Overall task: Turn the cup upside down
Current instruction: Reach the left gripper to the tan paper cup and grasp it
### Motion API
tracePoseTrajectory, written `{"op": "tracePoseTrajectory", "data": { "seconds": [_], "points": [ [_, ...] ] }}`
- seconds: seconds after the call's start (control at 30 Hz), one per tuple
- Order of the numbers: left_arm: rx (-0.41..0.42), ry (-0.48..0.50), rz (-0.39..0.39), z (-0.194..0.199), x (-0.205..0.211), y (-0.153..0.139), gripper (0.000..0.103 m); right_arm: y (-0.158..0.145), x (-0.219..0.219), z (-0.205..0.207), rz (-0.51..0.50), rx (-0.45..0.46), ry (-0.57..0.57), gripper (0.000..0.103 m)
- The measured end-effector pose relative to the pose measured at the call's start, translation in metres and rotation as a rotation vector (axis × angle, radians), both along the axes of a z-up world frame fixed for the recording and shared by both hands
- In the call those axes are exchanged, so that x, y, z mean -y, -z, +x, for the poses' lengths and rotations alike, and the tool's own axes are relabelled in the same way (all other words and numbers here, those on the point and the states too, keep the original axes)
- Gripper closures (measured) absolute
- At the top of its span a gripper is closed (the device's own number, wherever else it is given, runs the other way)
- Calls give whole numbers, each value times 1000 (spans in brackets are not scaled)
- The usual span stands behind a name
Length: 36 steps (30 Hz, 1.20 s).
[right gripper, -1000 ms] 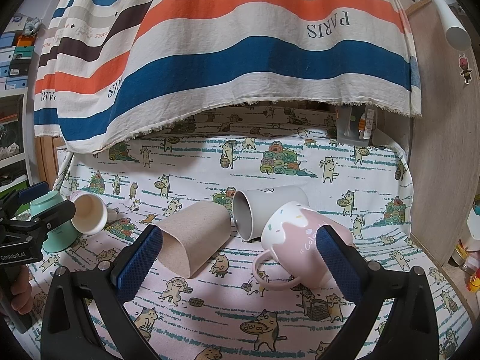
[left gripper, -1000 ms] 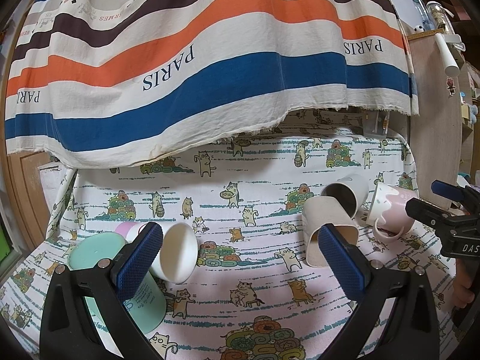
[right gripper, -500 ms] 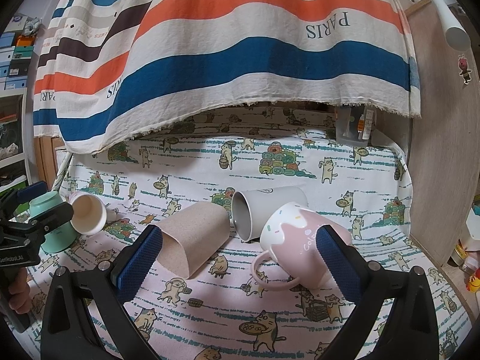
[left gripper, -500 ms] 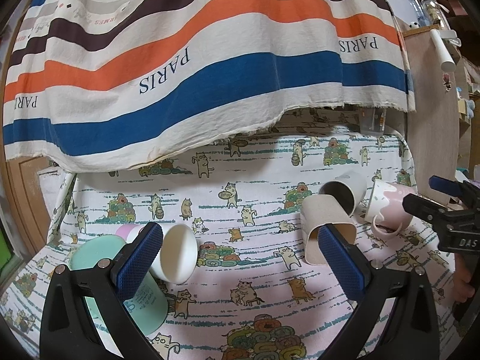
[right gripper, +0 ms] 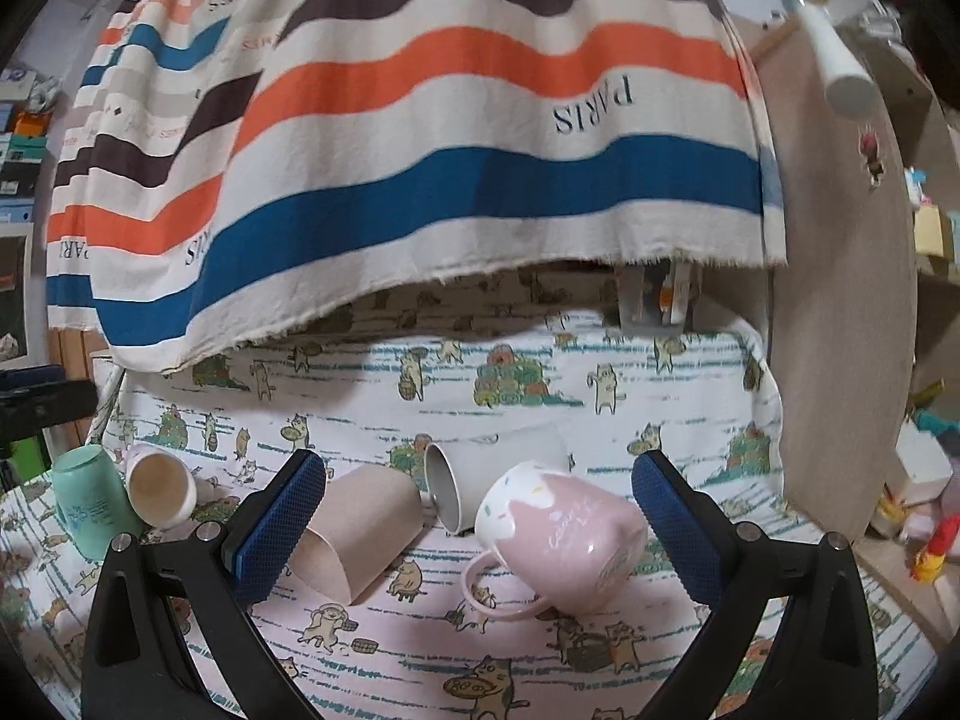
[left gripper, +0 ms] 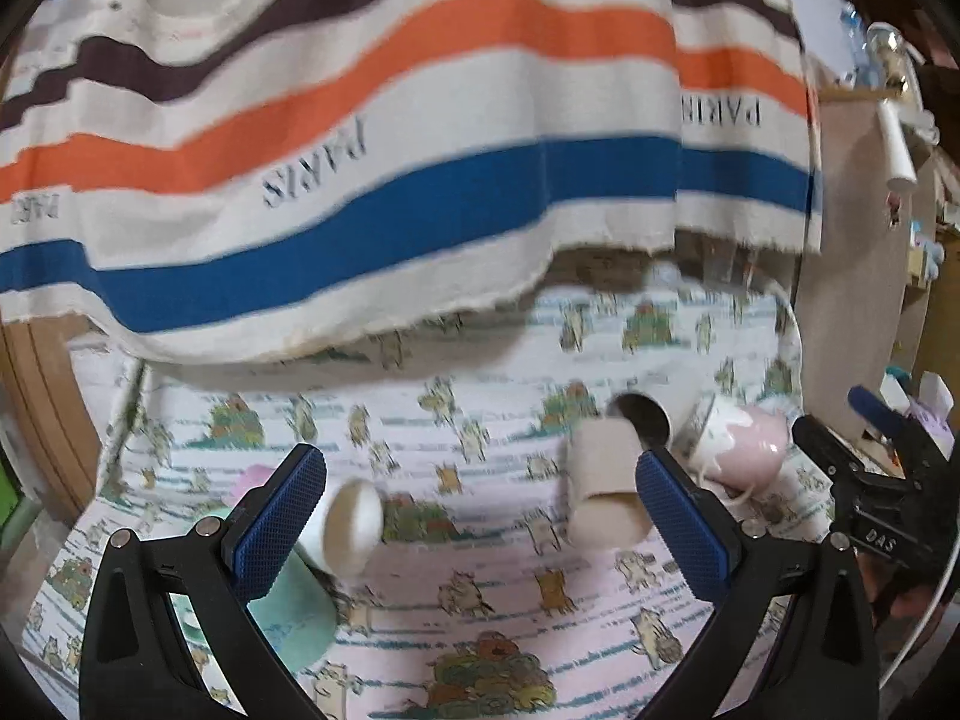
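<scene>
Five cups crowd the cloth (right gripper: 690,372); both grippers' fingers (right gripper: 276,516) spread wide, holding nothing.

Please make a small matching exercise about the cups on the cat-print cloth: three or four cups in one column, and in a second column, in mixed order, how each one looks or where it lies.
Cups:
1. pink mug
2. beige cup
3. grey cup
4. mint-green cup

Descriptions:
a. farthest left, beside a small white cup
b. lies on its side, dark opening facing left, behind the pink one
c. has a loop handle touching the cloth
d. handleless, on its side, between the small white cup and the grey one

Pairs: 1-c, 2-d, 3-b, 4-a
</scene>
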<state>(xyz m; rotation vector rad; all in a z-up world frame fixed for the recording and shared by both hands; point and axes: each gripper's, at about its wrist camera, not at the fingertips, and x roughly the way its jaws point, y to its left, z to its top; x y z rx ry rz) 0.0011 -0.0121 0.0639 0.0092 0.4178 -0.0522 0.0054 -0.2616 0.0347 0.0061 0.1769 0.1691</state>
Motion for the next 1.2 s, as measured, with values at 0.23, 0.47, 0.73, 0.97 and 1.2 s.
{"op": "tracePoseTrajectory", "data": {
  "seconds": [0.23,0.47,0.73,0.97,1.2],
  "points": [
    [-210,58,-41,47,31,16,8,0,5,3,-5,2,36,18],
    [-357,96,-37,90,67,33,13,10,32,36,115,-173,31,41],
    [-505,101,48,142,101,69,13,11,49,42,134,-186,144,41],
    [-579,124,-8,163,110,92,13,15,58,48,178,-234,153,41],
    [-577,85,-42,166,101,96,35,14,55,46,157,-229,146,41]
  ]
}}
